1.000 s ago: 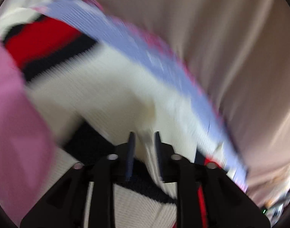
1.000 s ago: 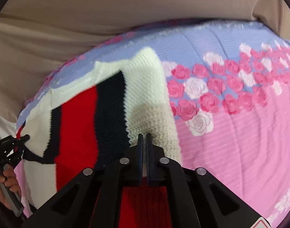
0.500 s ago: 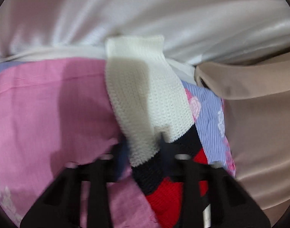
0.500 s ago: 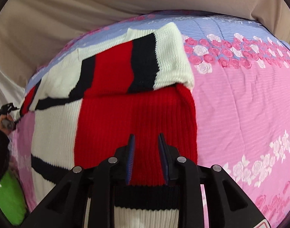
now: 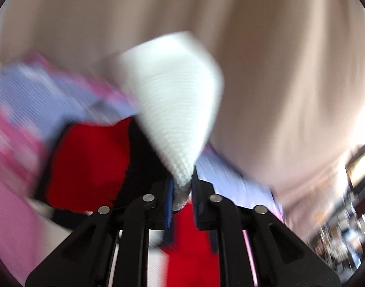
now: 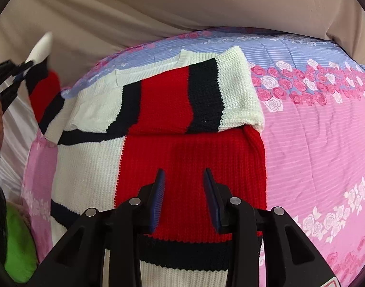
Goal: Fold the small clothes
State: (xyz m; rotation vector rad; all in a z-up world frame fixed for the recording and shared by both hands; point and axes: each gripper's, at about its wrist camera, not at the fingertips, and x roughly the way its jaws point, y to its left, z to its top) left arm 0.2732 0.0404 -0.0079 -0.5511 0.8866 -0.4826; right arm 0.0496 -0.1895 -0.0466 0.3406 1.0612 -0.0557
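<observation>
A knitted sweater (image 6: 182, 157) in red, white and black lies on a pink and blue flowered bedspread (image 6: 314, 143). Its right sleeve (image 6: 206, 95) is folded across the chest. My right gripper (image 6: 183, 181) is open and empty above the red body. My left gripper (image 5: 181, 186) is shut on the white cuff of the left sleeve (image 5: 177, 110) and holds it lifted; this view is blurred. In the right wrist view the left gripper (image 6: 17, 74) is at the far left, holding the raised sleeve (image 6: 44, 88).
A beige sheet (image 6: 182, 7) rises behind the bedspread. White cloth (image 6: 14, 129) and something green (image 6: 19, 246) lie at the left edge. Shelves with clutter (image 5: 350, 220) show at the far right of the left wrist view.
My right gripper let go of the folded right sleeve, opened and drew back. My left gripper closed on the left sleeve's cuff and lifted it, swinging fast.
</observation>
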